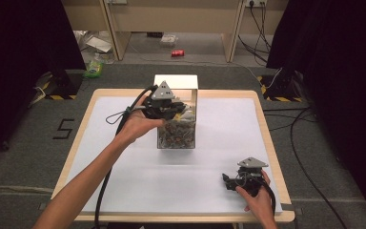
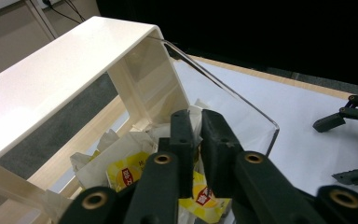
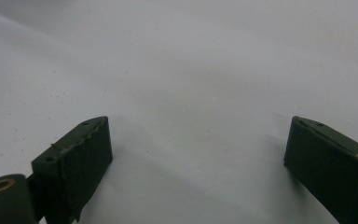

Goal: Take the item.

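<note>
The left gripper [image 2: 193, 122], clenched on a thin white packet [image 2: 195, 116] inside the clear box [image 1: 191, 125] near the table's far edge, should lift straight up slowly, while the right gripper [image 3: 198, 154] rests released near the right front corner.

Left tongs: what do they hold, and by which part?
The left tongs are shut on the white top edge of a sachet in the clear box. The right tongs stand open, holding nothing.

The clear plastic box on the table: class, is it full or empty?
Partly full. The clear plastic box holds a heap of white and yellow paper packets that stops below its rim, and the left gripper reaches into it.
</note>
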